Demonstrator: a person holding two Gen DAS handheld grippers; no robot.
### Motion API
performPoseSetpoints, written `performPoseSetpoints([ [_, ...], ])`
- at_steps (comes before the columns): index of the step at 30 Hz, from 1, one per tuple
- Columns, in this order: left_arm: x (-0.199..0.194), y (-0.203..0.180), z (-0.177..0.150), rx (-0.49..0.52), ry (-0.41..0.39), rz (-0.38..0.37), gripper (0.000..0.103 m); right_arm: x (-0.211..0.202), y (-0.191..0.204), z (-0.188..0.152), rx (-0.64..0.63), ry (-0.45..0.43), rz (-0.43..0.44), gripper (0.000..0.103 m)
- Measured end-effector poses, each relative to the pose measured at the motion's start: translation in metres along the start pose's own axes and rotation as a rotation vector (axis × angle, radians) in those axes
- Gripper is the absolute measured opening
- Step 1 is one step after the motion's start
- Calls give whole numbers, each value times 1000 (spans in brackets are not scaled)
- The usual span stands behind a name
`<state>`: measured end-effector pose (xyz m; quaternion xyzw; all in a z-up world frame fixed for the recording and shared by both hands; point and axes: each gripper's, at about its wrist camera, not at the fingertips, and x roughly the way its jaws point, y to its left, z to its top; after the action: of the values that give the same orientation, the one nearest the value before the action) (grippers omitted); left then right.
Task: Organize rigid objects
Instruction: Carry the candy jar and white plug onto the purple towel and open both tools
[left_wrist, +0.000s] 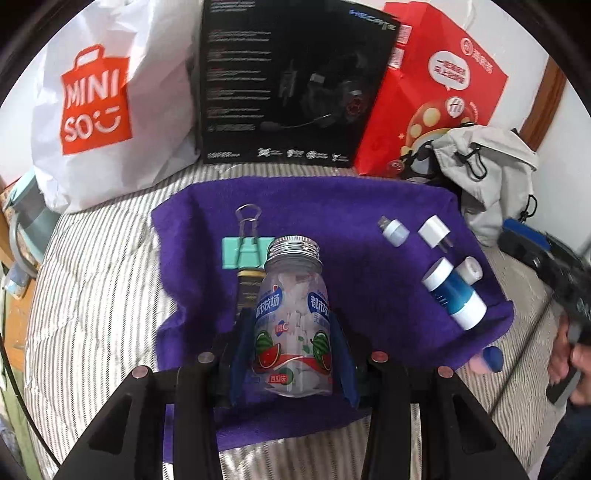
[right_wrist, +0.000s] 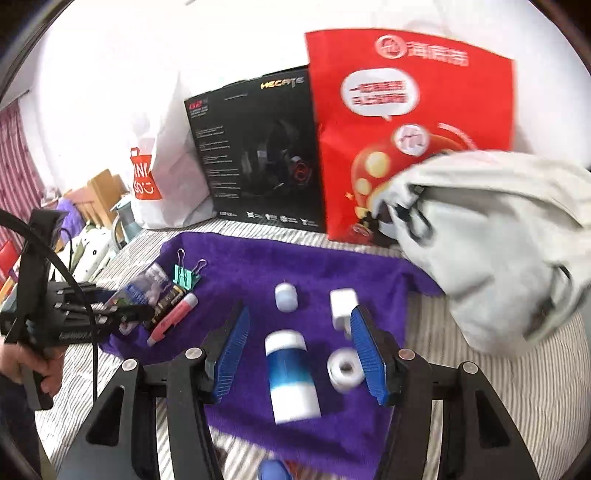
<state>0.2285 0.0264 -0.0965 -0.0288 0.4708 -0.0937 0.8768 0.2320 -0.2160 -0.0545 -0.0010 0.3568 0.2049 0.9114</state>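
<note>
Two handheld grippers worked over a purple towel (left_wrist: 369, 221) on a striped bed. The left gripper (left_wrist: 293, 354) had its jaws closed on a clear candy bottle (left_wrist: 293, 314) at the towel's left, near a green binder clip (left_wrist: 240, 253). The right gripper (right_wrist: 299, 347) hung wide open, empty, over a blue-and-white bottle (right_wrist: 290, 373) lying beside a white tape roll (right_wrist: 345, 369).
</note>
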Motion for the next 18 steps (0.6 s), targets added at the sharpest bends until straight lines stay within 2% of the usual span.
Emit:
performPoseSetpoints([
  [5, 3, -16, 4, 26, -20, 1, 39, -16, 0, -28, -18, 0, -81, 57],
  [8, 7, -24, 4, 36, -20, -10, 39, -27, -4, -43, 20, -34, -94, 57],
  [12, 16, -34, 2, 60, -24, 19, 39, -33, -12, -55, 62, -14, -90, 57],
  [15, 22, -37, 3, 45, -34, -1, 39, -43, -15, -60, 72, -33, -95, 57],
  [18, 25, -42, 4, 57, -47, 14, 39, -51, -18, -60, 78, -58, -107, 57],
])
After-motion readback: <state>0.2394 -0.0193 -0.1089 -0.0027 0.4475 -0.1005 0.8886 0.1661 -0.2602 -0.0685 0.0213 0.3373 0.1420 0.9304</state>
